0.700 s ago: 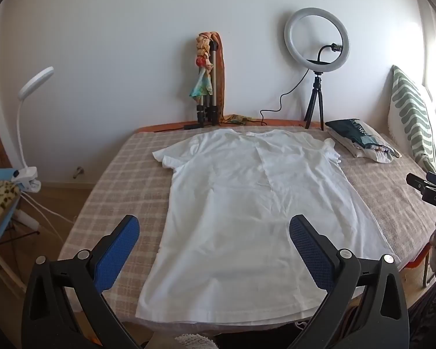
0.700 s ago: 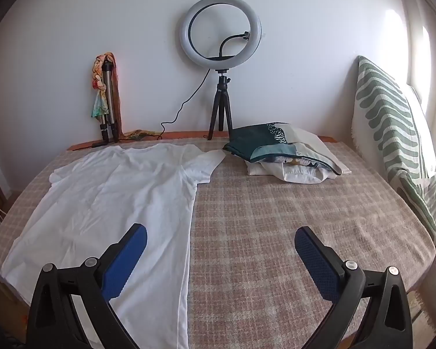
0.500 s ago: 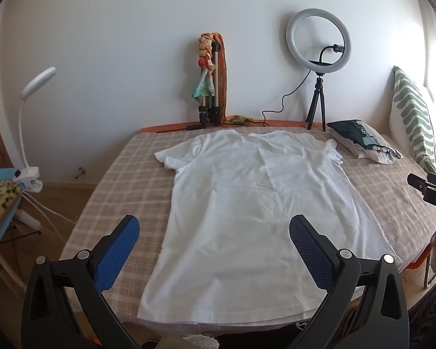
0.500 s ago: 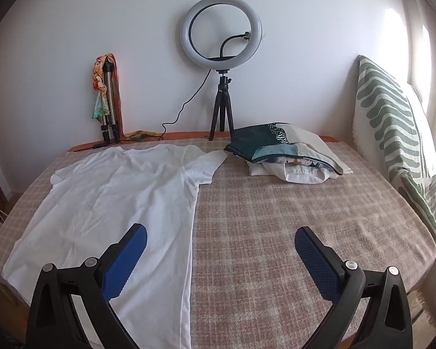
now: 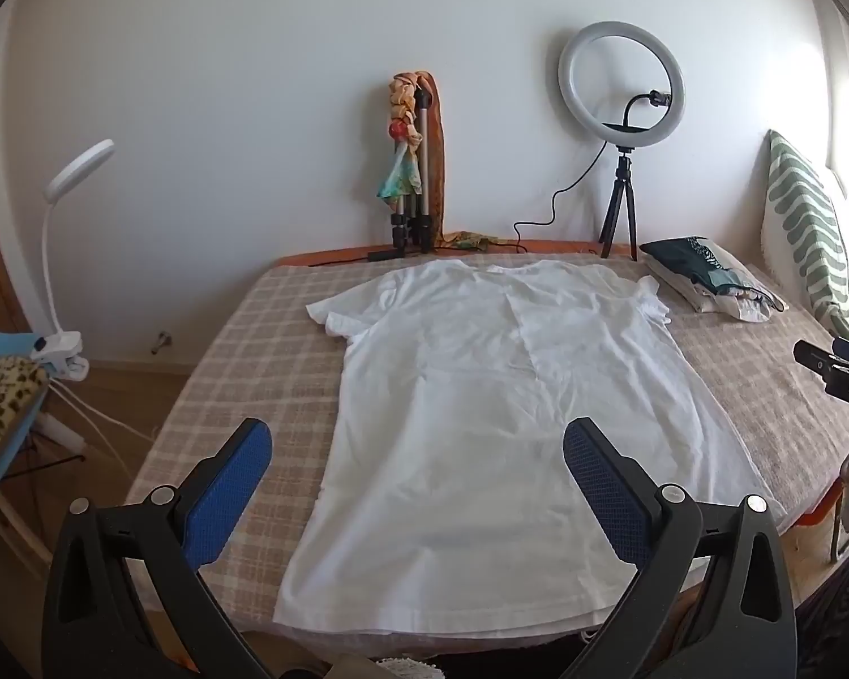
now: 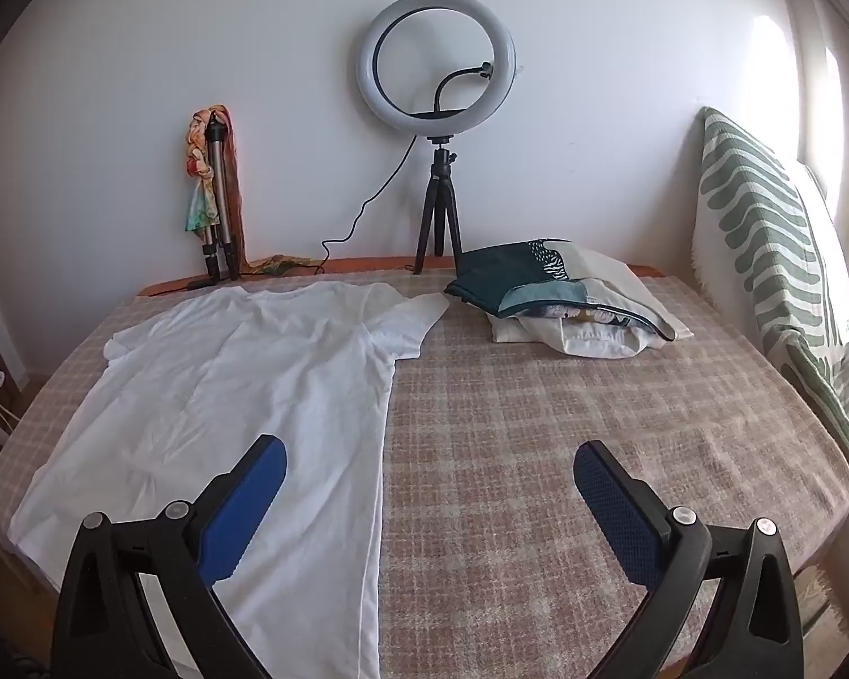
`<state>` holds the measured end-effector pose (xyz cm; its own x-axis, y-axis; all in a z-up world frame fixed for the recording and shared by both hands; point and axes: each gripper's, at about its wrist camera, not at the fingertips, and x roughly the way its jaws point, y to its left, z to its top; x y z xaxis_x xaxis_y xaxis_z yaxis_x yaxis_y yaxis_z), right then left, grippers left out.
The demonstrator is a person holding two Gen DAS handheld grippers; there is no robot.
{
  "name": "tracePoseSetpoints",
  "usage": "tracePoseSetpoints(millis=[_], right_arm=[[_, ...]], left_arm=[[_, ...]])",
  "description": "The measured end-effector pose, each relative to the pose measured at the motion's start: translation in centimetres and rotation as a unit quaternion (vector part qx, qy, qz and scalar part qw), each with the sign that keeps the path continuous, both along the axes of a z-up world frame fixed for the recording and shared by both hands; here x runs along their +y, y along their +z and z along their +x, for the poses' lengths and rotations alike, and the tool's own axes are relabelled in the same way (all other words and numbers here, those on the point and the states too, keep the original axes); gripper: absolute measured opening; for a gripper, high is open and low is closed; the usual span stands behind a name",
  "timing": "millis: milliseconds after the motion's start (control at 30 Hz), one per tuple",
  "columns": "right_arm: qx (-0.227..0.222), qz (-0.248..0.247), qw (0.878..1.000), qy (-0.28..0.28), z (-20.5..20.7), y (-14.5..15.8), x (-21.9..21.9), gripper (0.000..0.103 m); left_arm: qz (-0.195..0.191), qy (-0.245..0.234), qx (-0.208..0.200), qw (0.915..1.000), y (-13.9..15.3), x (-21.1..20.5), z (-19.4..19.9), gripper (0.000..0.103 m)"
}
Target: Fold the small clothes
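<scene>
A white t-shirt (image 5: 498, 413) lies spread flat on the checked bedspread (image 5: 254, 351), collar toward the wall, hem at the near edge. It also shows at the left of the right wrist view (image 6: 238, 390). My left gripper (image 5: 416, 452) is open and empty, held above the near hem. My right gripper (image 6: 427, 469) is open and empty, above the bedspread (image 6: 566, 424) just right of the shirt's right side edge. Part of the right gripper shows at the right edge of the left wrist view (image 5: 837, 370).
A pile of folded clothes (image 6: 566, 300) lies at the back right. A ring light on a tripod (image 6: 438, 130) and a folded tripod with scarves (image 6: 215, 192) stand by the wall. A striped pillow (image 6: 775, 260) leans at the right. A clip lamp (image 5: 62, 260) stands left of the bed.
Both views have shifted slightly; the shirt sits a little further right and lower in each. Both grippers stay open and empty.
</scene>
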<state>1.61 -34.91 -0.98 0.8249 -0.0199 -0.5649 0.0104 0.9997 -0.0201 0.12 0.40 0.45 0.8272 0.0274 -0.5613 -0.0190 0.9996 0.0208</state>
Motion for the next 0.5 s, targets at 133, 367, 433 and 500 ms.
tracePoseSetpoints(millis=[133,367,433,500], right_arm=[[0.0,-0.001,1.0,0.001,-0.04,0.0,-0.02,0.103],[0.001,0.0,1.0,0.001,0.05,0.02,-0.09,0.103],[0.001,0.001,1.0,0.001,-0.02,0.03,-0.13,0.103],[0.0,0.0,1.0,0.001,-0.04,0.02,-0.09,0.103]], left_arm=[[0.0,0.0,0.0,1.0,-0.01,-0.06,-0.03,0.103],[0.001,-0.001,-0.004,1.0,0.18,-0.05,-0.11,0.103],[0.001,-0.001,-0.005,1.0,0.22,-0.06,-0.12,0.103],[0.002,-0.001,-0.005,1.0,0.3,-0.11,-0.13,0.103]])
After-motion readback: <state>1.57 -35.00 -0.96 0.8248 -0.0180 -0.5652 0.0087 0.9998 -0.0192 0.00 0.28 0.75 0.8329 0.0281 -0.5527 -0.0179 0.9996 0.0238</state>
